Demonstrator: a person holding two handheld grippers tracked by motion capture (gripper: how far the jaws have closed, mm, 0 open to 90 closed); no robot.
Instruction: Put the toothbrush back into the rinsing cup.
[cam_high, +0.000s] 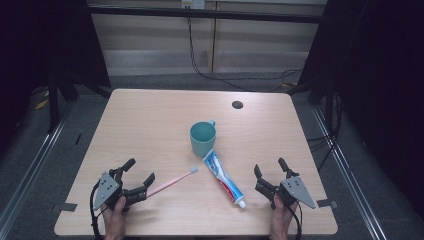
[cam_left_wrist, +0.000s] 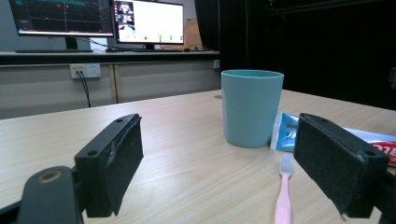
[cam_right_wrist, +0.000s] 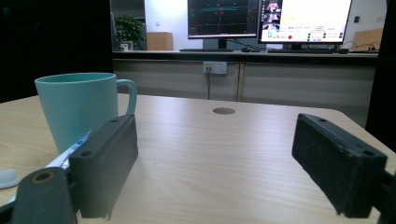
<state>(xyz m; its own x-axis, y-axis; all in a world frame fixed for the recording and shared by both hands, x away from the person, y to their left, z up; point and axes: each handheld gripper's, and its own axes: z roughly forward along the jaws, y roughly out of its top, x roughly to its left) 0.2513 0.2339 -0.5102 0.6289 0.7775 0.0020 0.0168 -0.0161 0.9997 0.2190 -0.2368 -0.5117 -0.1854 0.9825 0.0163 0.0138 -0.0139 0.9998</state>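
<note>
Nearest the high camera, two hands come in from the table's near edge, each holding a gripper. On the near left corner the left gripper (cam_high: 141, 176) rests with its jaws spread wide and nothing between them; the handle end of a pink toothbrush (cam_high: 172, 182) lies just beside its right jaw. On the near right, the right gripper (cam_high: 270, 169) sits with its jaws equally far apart and empty, well clear of everything else.

Outward from the left gripper, the toothbrush runs diagonally toward the table's middle, its bristled head ending near a toothpaste tube (cam_high: 224, 179). That tube lies flat between the two grippers, its white cap toward the near edge and its flat end touching or almost touching the base of a teal mug (cam_high: 203, 139), which stands upright near the centre of the wooden table (cam_high: 150, 115).

From the left gripper view, the toothbrush (cam_left_wrist: 284, 189) lies between the jaws' line of sight, and the mug (cam_left_wrist: 251, 107) hides its handle. From the right gripper view, the mug's handle (cam_right_wrist: 129, 93) shows, as does a round hole in the tabletop (cam_right_wrist: 223, 111). Both gripper views take in monitors (cam_right_wrist: 266, 21) on a desk beyond the table.
</note>
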